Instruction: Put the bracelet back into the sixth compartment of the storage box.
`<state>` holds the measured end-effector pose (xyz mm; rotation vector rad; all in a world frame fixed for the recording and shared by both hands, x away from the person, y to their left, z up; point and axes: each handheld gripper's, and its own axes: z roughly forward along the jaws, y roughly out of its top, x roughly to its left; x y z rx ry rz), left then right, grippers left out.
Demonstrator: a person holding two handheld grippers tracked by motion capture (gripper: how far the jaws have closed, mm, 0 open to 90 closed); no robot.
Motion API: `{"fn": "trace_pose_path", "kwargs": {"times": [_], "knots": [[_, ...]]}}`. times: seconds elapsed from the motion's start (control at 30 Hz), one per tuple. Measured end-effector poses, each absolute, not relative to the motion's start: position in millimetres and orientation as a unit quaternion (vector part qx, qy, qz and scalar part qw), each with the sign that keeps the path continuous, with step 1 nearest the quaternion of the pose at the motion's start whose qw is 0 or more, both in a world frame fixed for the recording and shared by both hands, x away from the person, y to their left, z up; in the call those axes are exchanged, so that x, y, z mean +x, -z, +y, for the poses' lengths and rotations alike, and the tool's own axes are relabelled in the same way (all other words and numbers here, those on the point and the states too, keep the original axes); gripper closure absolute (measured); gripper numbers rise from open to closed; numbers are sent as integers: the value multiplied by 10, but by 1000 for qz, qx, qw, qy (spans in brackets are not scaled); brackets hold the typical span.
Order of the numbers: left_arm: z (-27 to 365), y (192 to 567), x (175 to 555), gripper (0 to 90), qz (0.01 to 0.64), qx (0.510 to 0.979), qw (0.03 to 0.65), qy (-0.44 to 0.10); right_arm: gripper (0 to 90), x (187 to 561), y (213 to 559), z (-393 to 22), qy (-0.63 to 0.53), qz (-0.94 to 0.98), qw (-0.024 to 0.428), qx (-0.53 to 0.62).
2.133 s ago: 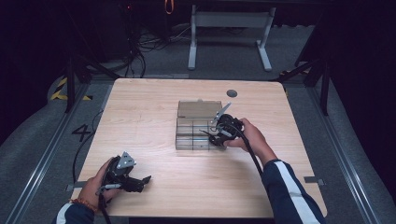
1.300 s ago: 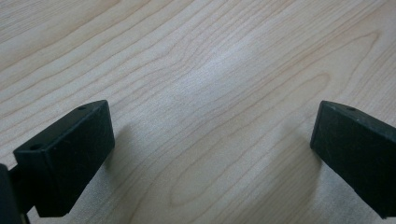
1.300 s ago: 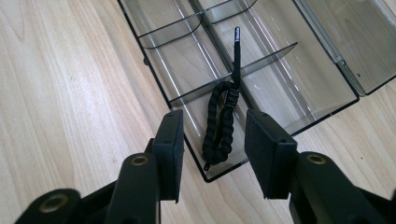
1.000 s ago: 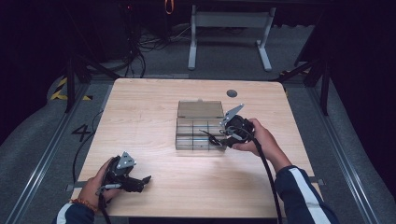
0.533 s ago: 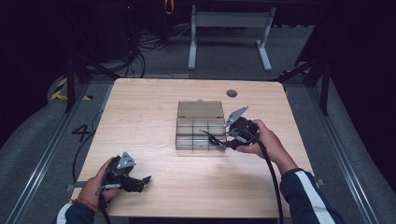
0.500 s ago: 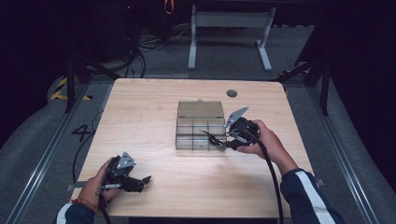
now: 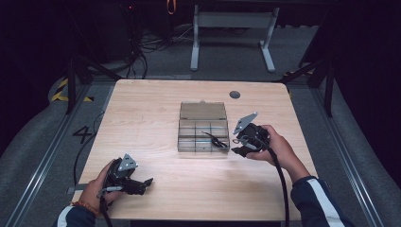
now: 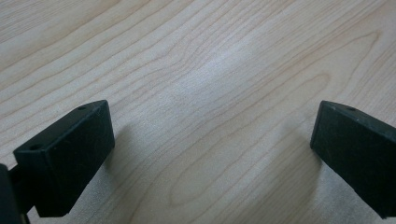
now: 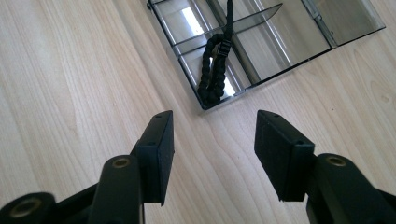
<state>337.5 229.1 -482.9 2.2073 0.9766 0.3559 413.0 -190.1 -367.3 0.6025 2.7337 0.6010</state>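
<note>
A clear plastic organizer box lies open at the table's middle, lid back. A black braided cord lies in its near right compartments; in the right gripper view the cord drapes over a divider of the box. My right gripper is open, just right of the box's near corner, with nothing between its jaws; its gap is over bare wood. My left gripper rests open near the table's front left edge, and between its jaws is bare wood.
The wooden table has a dark round grommet at the back right. A desk frame and cables stand on the floor behind. A cable trails from the right gripper toward the front edge.
My right gripper has pulled back to the right, away from the box, and the black cord now lies in the box. The left gripper has stayed put.
</note>
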Motion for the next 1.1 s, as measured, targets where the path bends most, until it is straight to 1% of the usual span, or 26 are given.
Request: {"fn": "trace_pose_path", "kwargs": {"times": [0.23,0.47,1.1], "knots": [[2290,4829,3375,1,376,849,344,-137,464,4059,3700,-1959,-201,947,148,202],[2290,4829,3375,1,376,849,344,-137,459,4002,3736,-2020,-197,947,155,203],[2290,4830,3375,1,376,849,344,-137,443,3834,3869,-2226,-188,947,155,209]]}}
